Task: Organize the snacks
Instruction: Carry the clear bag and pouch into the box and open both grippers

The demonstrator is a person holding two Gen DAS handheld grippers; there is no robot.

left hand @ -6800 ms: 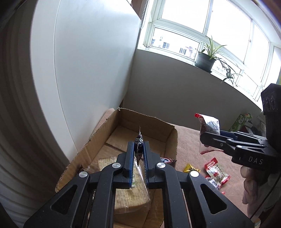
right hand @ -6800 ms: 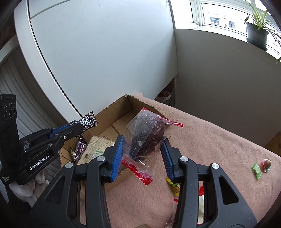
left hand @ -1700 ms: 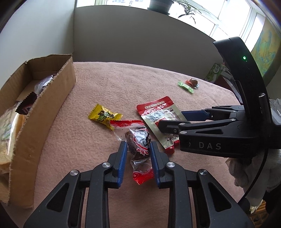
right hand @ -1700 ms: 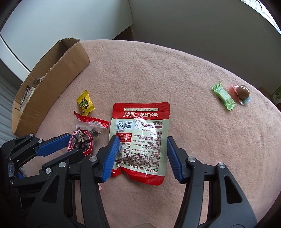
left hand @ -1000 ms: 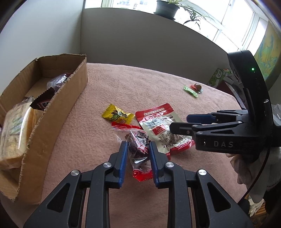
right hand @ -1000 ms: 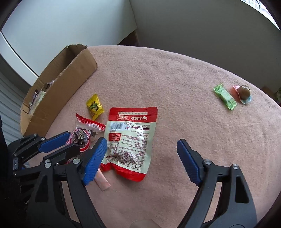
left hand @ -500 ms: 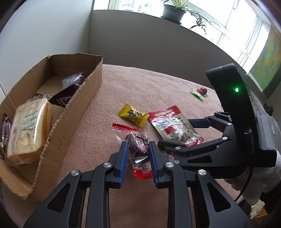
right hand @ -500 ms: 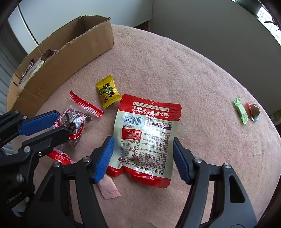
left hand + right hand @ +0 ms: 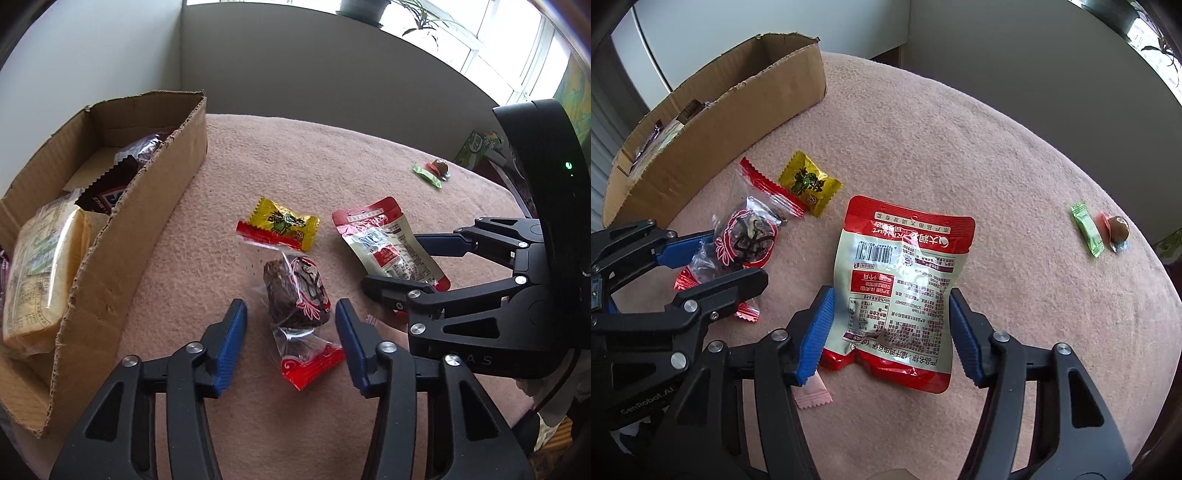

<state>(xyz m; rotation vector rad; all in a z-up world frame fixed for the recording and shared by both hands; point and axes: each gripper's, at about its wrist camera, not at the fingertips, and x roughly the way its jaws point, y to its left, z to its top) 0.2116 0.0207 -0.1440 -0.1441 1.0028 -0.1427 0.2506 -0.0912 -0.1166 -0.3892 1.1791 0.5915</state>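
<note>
1. The cardboard box (image 9: pixel 110 229) stands at the left edge of the worktop (image 9: pixel 332 155), with packets inside it.
2. The clear-wrapped cake (image 9: pixel 295 291) lies right of the box.
3. The square candy (image 9: pixel 284 223) lies just behind the cake.
4. The flat pouch (image 9: pixel 901 288) lies right of both.
5. Two small sweets (image 9: pixel 1102 230) lie well apart, far right.

Daylight pours in from the windows (image 9: pixel 480 48) up top — bright, almost blown out. On the sill sits a potted plant (image 9: pixel 364 7), leaves trailing right. Below it runs a plain grey wall (image 9: pixel 314 70), meeting a white wall (image 9: pixel 92 55) at the left corner. A pink, fuzzy cloth (image 9: pixel 295 155) covers the whole table — and far left, a ribbed grey surface (image 9: pixel 605 92) shows.
</note>
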